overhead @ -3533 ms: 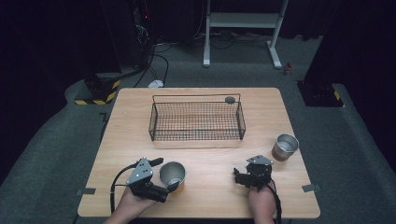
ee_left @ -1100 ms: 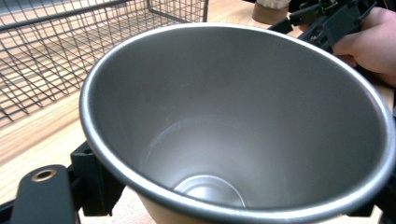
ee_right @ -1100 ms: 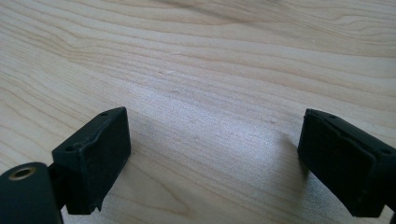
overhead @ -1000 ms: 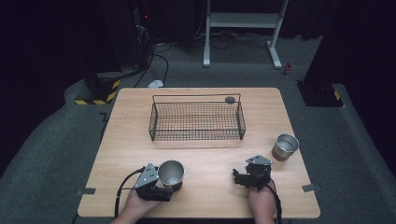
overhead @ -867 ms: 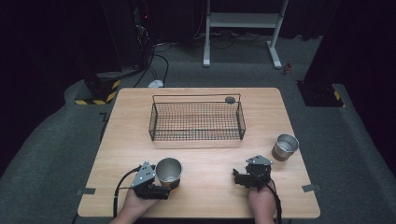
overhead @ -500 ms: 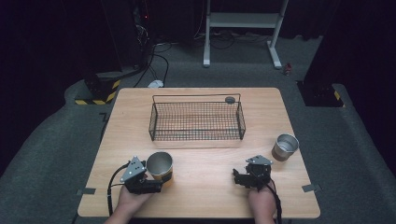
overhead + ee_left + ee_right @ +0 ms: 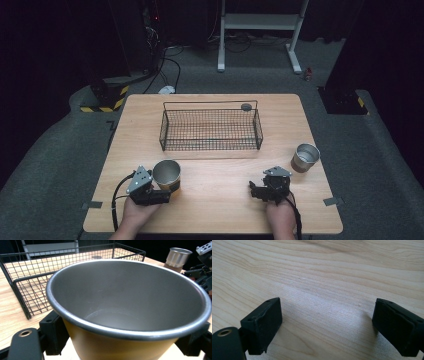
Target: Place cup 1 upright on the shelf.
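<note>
A person's left gripper [image 7: 162, 192] pinched a mustard-yellow metal cup with a grey steel interior [image 7: 167, 175] low on its wall at the near-left part of the pale wooden bench [image 7: 215, 220], the cup upright with its open mouth facing up, well short of the black wire-mesh basket [image 7: 210, 128] that stood at the middle of the far half. In the left gripper view the cup [image 7: 127, 310] loomed between the two black jaws, the basket [image 7: 30, 282] just behind it. The right gripper [image 7: 257, 190] rested near the front edge to the right, its jaws spread wide over bare wood with nothing between them (the right gripper view looked straight down on the grain). A second, unpainted silver metal cup [image 7: 304, 157] stood by itself toward the right edge, and a small dark round object [image 7: 246, 106] sat at the basket's far right corner. The grip looked secure, yet the smooth tapered wall could slip through the pads if the cup were tilted sharply, and a low carry could catch the basket's front rim and knock the cup loose. No brand, label or legible writing appeared on either cup, the basket or the bench.
</note>
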`<control>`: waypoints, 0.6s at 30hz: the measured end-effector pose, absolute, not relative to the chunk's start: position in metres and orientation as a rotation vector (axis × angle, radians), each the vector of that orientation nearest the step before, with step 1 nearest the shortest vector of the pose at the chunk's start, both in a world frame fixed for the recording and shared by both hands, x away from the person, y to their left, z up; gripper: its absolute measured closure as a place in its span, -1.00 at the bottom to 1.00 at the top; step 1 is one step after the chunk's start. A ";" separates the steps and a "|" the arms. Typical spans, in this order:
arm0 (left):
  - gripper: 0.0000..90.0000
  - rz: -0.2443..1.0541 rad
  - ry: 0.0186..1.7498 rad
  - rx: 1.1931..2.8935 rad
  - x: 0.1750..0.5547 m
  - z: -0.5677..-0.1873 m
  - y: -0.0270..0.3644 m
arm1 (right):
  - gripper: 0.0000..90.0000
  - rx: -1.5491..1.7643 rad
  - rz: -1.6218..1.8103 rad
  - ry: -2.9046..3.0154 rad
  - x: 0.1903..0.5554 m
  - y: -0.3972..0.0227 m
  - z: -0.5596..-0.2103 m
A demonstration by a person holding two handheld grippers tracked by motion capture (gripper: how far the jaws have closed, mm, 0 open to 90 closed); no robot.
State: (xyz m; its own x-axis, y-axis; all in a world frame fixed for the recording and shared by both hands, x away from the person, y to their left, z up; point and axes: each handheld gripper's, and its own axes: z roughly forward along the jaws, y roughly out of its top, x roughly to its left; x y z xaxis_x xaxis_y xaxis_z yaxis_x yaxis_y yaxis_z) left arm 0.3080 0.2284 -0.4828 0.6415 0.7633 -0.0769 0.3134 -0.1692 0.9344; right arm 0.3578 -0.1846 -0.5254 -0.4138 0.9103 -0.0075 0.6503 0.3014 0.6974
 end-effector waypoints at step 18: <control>-0.65 0.531 0.877 1.788 0.312 -0.486 0.223 | -0.80 1.393 0.875 2.171 0.358 -0.185 -0.525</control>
State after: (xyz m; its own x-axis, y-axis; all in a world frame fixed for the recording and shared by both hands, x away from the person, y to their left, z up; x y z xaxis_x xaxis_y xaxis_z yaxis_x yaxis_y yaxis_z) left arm 0.3118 0.2232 -0.4857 0.6362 0.7701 -0.0465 0.3154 -0.2046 0.9266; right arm 0.3576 -0.1846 -0.5253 -0.4132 0.9106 -0.0092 0.6499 0.3019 0.6974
